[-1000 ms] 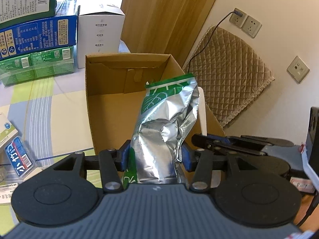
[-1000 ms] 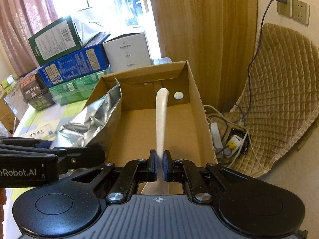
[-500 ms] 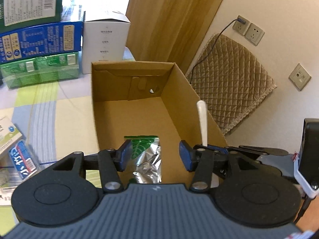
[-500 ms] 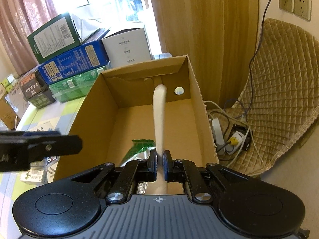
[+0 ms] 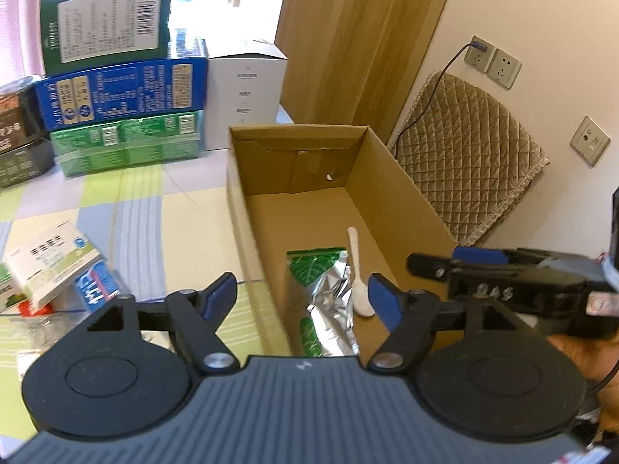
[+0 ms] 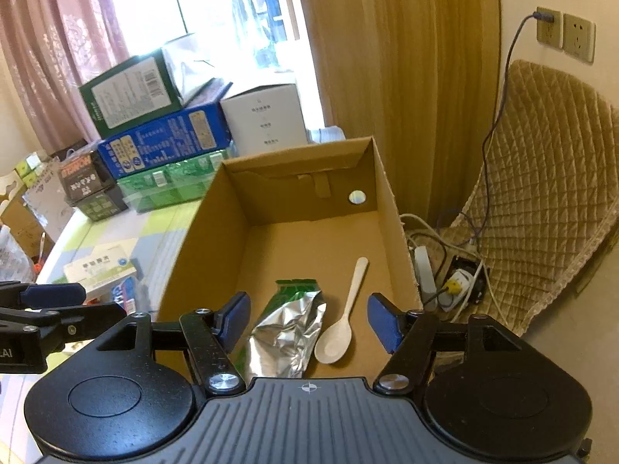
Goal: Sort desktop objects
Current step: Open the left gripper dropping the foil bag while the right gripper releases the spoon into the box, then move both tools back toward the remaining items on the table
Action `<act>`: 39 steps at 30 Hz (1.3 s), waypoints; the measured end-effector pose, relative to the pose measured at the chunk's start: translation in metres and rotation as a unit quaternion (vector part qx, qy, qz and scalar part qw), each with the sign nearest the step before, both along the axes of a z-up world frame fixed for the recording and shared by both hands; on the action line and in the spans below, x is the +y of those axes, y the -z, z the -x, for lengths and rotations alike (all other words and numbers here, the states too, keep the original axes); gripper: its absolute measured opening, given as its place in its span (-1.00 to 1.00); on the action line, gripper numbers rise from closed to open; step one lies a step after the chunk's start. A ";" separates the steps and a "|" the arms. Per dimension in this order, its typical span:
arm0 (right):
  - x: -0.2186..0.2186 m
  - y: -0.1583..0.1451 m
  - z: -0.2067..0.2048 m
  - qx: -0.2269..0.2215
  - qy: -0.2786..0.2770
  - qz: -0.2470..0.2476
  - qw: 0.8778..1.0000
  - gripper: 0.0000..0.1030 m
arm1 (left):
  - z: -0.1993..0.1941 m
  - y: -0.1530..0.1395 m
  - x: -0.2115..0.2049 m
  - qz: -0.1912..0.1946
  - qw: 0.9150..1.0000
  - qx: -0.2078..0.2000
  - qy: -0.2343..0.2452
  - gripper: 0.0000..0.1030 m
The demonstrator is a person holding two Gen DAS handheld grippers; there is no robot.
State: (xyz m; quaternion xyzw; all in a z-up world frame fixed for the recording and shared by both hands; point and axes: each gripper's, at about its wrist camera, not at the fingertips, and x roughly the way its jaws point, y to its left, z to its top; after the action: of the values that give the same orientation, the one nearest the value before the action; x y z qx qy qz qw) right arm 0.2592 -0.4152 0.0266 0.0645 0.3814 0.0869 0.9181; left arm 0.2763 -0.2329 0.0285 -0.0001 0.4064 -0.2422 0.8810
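An open brown cardboard box (image 5: 247,208) (image 6: 387,201) stands on the table. On its floor lie a crumpled silver and green foil pouch (image 5: 327,301) (image 6: 288,328) and, to its right, a pale wooden spoon (image 5: 358,270) (image 6: 346,317). My left gripper (image 5: 301,295) hovers above the box's near end, its jaws opening, nothing between them. My right gripper (image 6: 307,317) hangs over the same end, jaws opening too, apart from pouch and spoon below. The right gripper's fingers (image 5: 479,257) also show at the right of the left wrist view.
Stacked green, blue and white boxes (image 5: 123,89) (image 6: 166,131) line the table's far side. Small medicine boxes (image 5: 54,261) (image 6: 102,266) lie left of the cardboard box. A quilted chair cushion (image 6: 549,201), a power strip and cables (image 6: 441,266) sit beyond the table's right edge.
Both grippers let go: the pouch dropped from the left one first, then the spoon from the right. Both now lie on the box floor. The two grippers rose and opened wider.
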 end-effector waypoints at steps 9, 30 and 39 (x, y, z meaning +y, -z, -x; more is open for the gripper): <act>0.024 -0.019 0.036 -0.014 -0.019 0.009 1.000 0.50 | 0.031 -0.017 0.034 -0.008 0.999 -0.023 -0.022 0.84; 0.092 -0.047 0.089 -0.037 -0.071 0.034 0.996 0.96 | 0.091 -0.044 0.124 -0.012 0.996 -0.052 -0.076 0.98; 0.110 -0.052 0.101 -0.039 -0.092 0.040 0.994 0.96 | 0.112 -0.051 0.156 -0.022 0.993 -0.067 -0.099 0.98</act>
State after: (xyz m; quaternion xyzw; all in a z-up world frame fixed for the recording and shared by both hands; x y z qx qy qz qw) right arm 0.1580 -0.3051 0.0788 -0.0110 0.3526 0.1582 0.9222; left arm 0.1648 -0.0773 0.0792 -0.0048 0.3498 -0.1439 0.9257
